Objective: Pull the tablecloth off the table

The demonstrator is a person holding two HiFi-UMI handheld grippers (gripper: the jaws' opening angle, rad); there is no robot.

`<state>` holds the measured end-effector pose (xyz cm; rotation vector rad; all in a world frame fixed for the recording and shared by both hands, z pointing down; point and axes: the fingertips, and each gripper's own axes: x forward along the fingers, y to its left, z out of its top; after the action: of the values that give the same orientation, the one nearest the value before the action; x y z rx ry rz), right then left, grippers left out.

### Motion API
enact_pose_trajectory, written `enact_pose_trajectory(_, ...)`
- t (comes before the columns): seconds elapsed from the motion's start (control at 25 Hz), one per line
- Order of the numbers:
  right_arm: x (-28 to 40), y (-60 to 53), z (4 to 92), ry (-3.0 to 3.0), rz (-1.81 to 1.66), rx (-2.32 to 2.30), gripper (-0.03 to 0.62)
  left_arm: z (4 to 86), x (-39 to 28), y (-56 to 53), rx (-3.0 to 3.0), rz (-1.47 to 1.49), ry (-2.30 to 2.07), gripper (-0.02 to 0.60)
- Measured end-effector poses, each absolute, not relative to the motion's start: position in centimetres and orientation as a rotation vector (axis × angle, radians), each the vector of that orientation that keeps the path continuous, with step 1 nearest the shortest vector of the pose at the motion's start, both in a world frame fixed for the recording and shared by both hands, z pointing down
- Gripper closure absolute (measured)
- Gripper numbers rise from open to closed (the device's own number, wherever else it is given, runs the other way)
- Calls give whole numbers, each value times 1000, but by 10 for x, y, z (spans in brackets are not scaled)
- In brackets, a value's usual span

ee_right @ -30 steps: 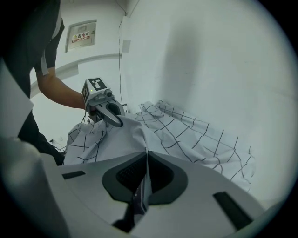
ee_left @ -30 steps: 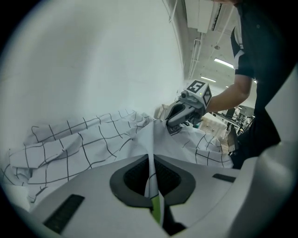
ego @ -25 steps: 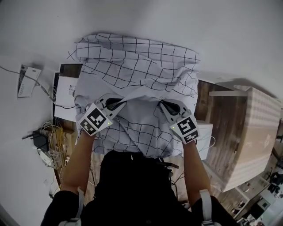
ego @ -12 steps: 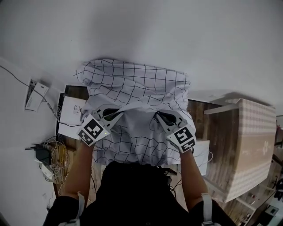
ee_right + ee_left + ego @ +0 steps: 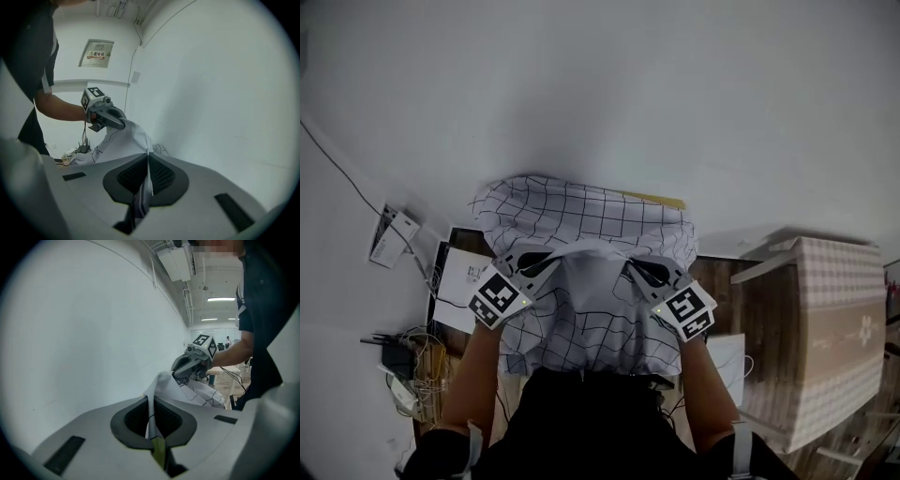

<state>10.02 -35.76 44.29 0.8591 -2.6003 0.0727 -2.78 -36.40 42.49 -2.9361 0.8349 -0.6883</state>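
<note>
Table: white top, seen bare across nearly the whole head view, far, left and right.

Tablecloth: white with a black grid, gathered into a crumpled heap at the near edge of the table. The far part of the heap is seen lying on the top; the near part hangs down toward the person. A taut ridge of cloth is stretched between the two grippers.

Box: noted on the floor at the right, well apart from the cloth.

Left gripper: jaws clamped tight, with a thin fold of the cloth pinched between them.

Right gripper: likewise pressed closed on a fold of the same cloth, just beside the left one.

Cables: noted on the floor at the left, not involved.

Progress, as judged: most of the pull is taken as done, since the top is almost fully uncovered. What is left: the last bunched part is to be drawn over the near edge, both grips being kept on.
</note>
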Motion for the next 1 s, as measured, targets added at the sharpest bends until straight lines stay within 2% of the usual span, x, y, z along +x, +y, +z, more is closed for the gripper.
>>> enact_pose_trajectory(1.0, 49, -299, 292, -2596, -262, 1098, 572, 278, -69, -309, -2774, -446, 639, 569)
